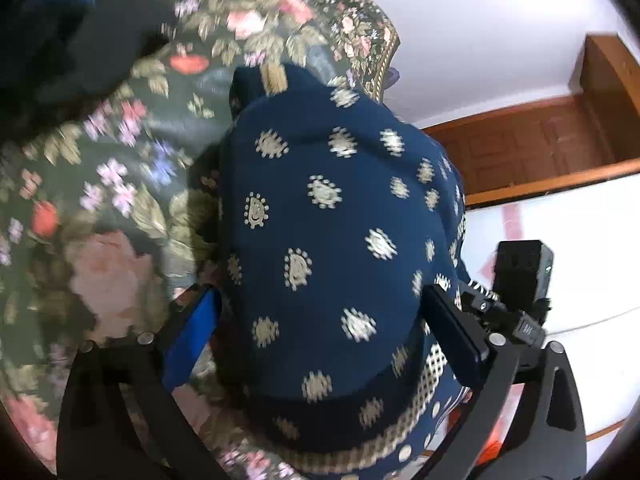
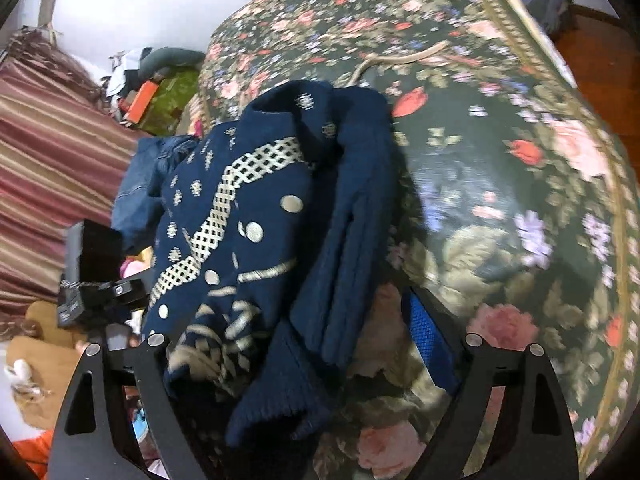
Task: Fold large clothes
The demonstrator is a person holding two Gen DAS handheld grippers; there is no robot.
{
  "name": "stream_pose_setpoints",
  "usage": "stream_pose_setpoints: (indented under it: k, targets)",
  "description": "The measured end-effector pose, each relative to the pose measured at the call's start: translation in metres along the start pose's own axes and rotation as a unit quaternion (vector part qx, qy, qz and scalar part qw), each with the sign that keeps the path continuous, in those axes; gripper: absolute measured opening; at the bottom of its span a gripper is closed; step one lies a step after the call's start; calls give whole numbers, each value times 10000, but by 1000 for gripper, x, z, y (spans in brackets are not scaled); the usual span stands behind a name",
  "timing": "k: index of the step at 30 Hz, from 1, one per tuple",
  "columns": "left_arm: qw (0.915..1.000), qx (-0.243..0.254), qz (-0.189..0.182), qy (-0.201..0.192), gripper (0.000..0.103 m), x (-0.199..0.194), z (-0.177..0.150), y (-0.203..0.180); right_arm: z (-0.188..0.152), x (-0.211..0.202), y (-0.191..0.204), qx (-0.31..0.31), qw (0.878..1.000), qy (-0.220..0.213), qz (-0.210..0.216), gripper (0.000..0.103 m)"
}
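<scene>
A navy knitted sweater (image 1: 320, 200) with cream motifs lies bunched on a floral bedspread (image 1: 120, 160). In the left wrist view it fills the space between the fingers of my left gripper (image 1: 322, 296), which stands open wide; the blue pad (image 1: 192, 336) sits just off the cloth's left edge. In the right wrist view the sweater (image 2: 260, 200) shows a cream lattice band and a ribbed hem. My right gripper (image 2: 280, 300) is open around its lower folds. Its blue pad (image 2: 424, 340) stands apart from the cloth, and the other finger is hidden behind the knit.
The floral bedspread (image 2: 500, 160) spreads to the right. A denim garment (image 2: 136, 184) lies beside the sweater, with a striped cloth (image 2: 48, 160) and a clutter pile (image 2: 160, 92) further left. Dark clothing (image 1: 60, 20) lies at the upper left, and a wooden door (image 1: 540, 140) stands beyond the bed.
</scene>
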State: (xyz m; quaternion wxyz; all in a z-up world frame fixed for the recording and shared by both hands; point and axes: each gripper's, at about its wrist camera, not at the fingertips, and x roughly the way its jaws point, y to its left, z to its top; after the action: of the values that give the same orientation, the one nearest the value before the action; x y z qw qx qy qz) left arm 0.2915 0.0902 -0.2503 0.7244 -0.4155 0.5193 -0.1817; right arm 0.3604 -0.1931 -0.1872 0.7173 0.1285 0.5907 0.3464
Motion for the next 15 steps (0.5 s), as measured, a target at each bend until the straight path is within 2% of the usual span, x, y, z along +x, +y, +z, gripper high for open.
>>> stream_pose_setpoints:
  k: [2,5,7,8,10,12,15]
  targets:
    - [9997,-164,-197,65,102,6,1,4,4,4,-1,38,9999,72,128,87]
    - [9997,-127,-215,22,102,9,1,0,9,7,-4,211,9991,142,338,85]
    - [9997,-109,-208,1,96,8,1,-2,8,8,-6,367,9970,252,637,69]
    - [9997,-90,-205,-9,90,7,1,-4,6,9,-8,520,9951,338,775,57]
    - [9999,34,-152,-69,80,0,-1,-10,5,5,-7,586,9951,321,732,49]
    - [9993,326,31,-189,73,-11,-7,-24,1,-1,-1,564,9953,318,720,36]
    - [9963,752,142,-395,66,-30,-12,-46,-2,-7,17,418,9962,362,666,30]
